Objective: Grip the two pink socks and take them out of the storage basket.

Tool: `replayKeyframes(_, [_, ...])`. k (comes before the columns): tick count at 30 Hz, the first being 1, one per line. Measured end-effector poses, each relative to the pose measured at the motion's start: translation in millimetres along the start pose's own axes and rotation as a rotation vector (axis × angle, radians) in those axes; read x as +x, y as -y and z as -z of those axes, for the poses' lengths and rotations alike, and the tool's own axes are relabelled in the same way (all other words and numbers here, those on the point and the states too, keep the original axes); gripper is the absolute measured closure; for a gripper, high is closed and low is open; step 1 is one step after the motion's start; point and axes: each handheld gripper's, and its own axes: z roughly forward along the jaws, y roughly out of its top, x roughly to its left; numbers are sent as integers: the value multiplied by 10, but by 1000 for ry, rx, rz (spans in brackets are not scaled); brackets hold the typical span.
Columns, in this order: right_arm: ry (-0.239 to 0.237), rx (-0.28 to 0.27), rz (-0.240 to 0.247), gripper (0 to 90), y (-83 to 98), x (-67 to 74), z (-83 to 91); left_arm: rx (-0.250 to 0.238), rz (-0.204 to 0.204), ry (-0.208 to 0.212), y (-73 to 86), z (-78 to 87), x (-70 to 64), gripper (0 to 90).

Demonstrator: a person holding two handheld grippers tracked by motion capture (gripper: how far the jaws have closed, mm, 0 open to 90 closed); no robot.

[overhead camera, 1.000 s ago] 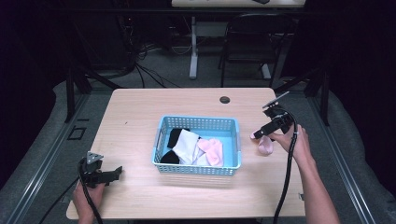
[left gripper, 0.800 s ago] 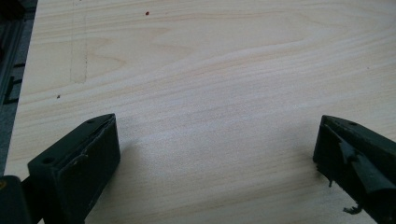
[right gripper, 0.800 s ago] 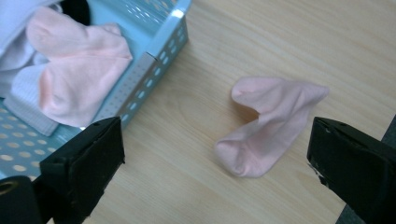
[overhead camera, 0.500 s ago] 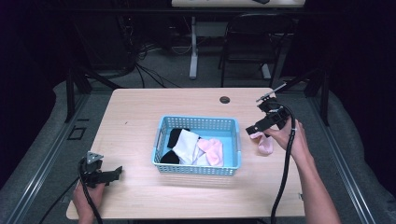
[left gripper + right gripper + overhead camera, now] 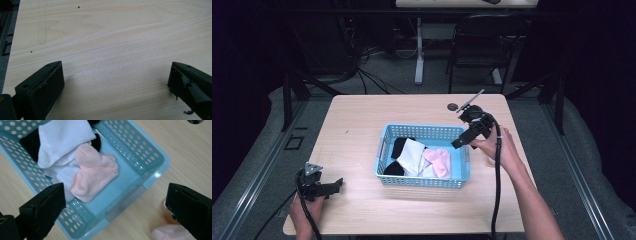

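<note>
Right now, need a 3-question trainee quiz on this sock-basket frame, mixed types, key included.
1. True or false: the right gripper is clamped on a sock.
2. Which sock lies on the table outside the blue basket? A) black B) white C) pink
3. Fill in: the left gripper rests over bare ____.

Key
1. False. Its jaws stand wide open over the basket, holding nothing.
2. C. A pink sock lies beside the basket; another pink one is inside with the white sock and black sock.
3. Table.

Pale wooden table [image 5: 362, 120] with blue basket [image 5: 422, 181], pink sock [image 5: 172, 232], small dark disc [image 5: 452, 106].
</note>
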Motion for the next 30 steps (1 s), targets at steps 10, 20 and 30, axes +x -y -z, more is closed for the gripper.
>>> replayKeyframes(10, [-53,89,47,51,-319,300,-545,1,-2,0,0,1,2,6])
replayKeyframes(20, [-51,250,50,91,-438,330,-1070,0,-4,0,-1,-1,3,5])
replayKeyframes(30, [-46,347,24,337,-313,207,-1457,0,-4,0,-1,-1,3,6])
